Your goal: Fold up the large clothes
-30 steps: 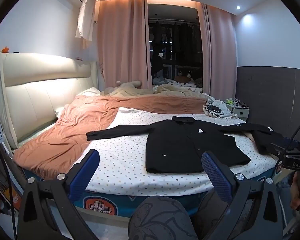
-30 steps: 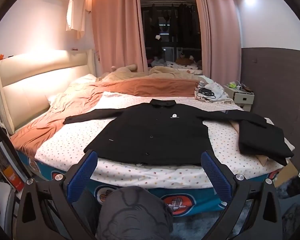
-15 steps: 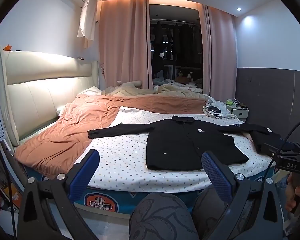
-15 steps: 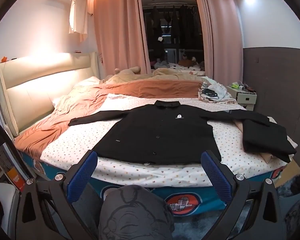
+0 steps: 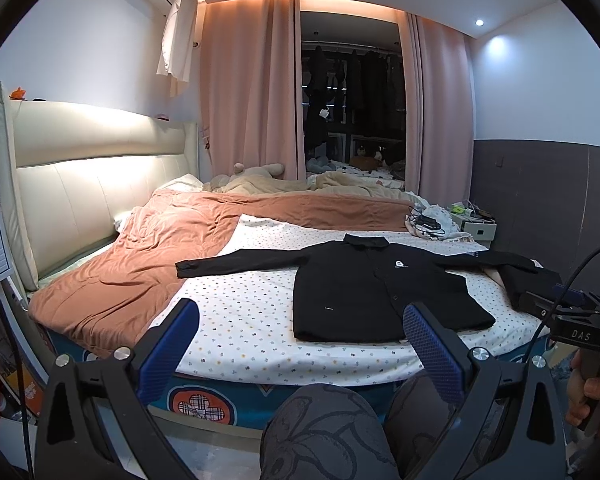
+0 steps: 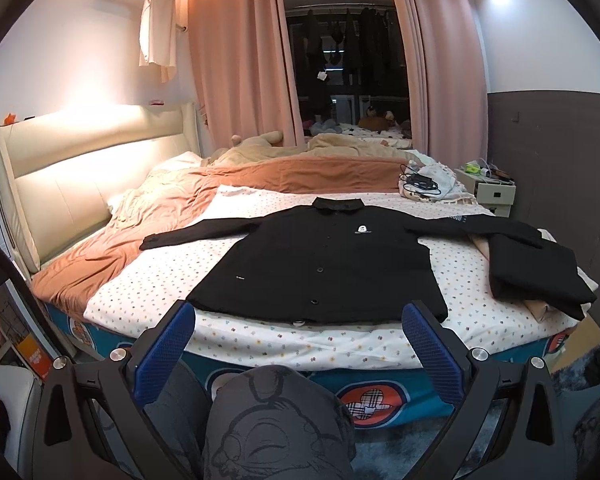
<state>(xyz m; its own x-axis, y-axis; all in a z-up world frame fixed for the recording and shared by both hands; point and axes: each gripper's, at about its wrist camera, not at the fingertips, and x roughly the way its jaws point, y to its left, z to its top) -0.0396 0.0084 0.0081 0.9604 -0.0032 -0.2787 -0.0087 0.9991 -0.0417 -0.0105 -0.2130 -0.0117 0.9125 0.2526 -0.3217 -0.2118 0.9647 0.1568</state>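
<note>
A black button-up jacket lies flat, front up, on the dotted white sheet of the bed, both sleeves spread out. It also shows in the right wrist view. My left gripper is open and empty, held in front of the bed's near edge. My right gripper is open and empty, also short of the bed, facing the jacket's hem. The right gripper also shows at the right edge of the left wrist view.
A folded black garment lies on a beige one at the bed's right side. A crumpled orange blanket covers the left and far parts. A pile of cables and cloth sits far right, by a nightstand. My knees are below the grippers.
Both grippers have pulled back and dropped a little, so the bed and jacket sit slightly lower and farther. The jacket has not moved. Both stay open.
</note>
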